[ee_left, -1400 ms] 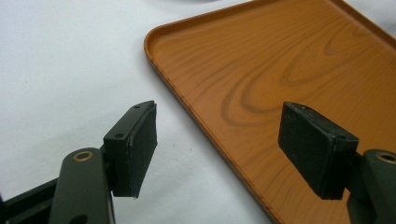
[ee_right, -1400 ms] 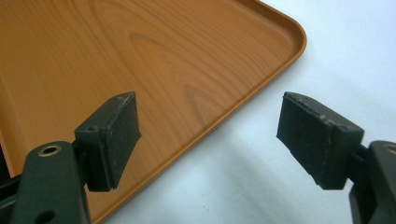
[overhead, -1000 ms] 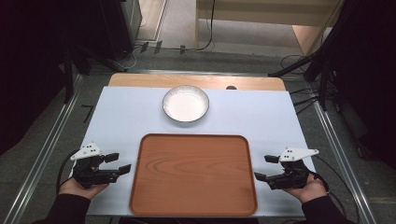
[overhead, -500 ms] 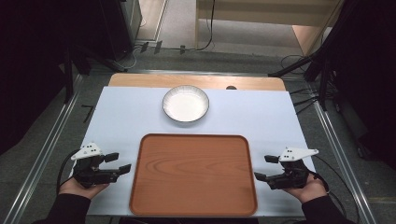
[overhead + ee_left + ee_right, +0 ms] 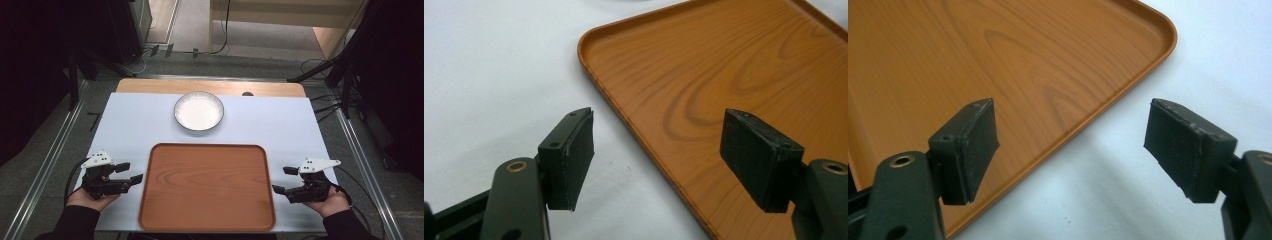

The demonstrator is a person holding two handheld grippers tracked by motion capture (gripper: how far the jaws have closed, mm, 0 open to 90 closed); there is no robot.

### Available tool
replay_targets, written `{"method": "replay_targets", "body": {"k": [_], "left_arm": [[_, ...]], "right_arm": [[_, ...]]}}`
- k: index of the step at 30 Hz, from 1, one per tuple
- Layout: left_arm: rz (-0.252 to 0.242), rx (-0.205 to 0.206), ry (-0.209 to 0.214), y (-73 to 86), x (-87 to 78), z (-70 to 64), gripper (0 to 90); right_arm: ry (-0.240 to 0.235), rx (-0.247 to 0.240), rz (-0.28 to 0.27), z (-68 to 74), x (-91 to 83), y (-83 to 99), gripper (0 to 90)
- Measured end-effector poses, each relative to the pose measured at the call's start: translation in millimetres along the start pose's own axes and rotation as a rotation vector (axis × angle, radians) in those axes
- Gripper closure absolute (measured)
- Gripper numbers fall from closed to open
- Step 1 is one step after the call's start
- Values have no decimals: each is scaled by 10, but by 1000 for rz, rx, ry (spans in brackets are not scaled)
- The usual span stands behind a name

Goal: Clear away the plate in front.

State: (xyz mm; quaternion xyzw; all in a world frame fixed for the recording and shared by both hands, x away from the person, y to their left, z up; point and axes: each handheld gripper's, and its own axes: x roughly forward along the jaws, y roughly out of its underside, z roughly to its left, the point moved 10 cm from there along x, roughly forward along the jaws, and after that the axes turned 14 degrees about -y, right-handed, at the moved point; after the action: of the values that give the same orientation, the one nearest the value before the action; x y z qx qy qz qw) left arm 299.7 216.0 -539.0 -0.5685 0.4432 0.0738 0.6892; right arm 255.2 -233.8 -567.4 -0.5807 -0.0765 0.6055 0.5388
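A wood-grain brown tray (image 5: 165,220) lies empty at the near middle of the white table. My left gripper (image 5: 129,172) rests just off its left edge, open, jaws pointing at the tray. In the left gripper view the tray rim (image 5: 624,117) runs between the two spread jaws of the left gripper (image 5: 664,155). My right gripper (image 5: 283,180) sits just off the tray's right edge, open. In the right gripper view the right gripper (image 5: 1073,150) straddles the tray rim (image 5: 1098,120). A white bowl (image 5: 199,111) stands empty beyond the tray.
The white table top (image 5: 135,125) has bare room left and right of the bowl. A wooden strip (image 5: 150,86) runs along its far edge. Metal rails (image 5: 45,165) flank the table, and cables (image 5: 325,107) lie on the floor at the right.
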Motion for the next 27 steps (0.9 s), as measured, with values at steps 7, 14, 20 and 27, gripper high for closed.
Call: {"method": "replay_targets", "body": {"k": [7,14,20,27], "left_arm": [[47,-3,2,-29,86,-28,353],[57,6,-4,-78,199,-19,344],[71,-4,-9,-104,274,18,344],[91,0,-16,-145,382,39,344]], "right_arm": [[0,-1,3,3,12,-2,220],[1,-3,6,-1,11,2,220],[0,-2,16,5,22,14,220],[0,0,19,5,23,17,220]]}}
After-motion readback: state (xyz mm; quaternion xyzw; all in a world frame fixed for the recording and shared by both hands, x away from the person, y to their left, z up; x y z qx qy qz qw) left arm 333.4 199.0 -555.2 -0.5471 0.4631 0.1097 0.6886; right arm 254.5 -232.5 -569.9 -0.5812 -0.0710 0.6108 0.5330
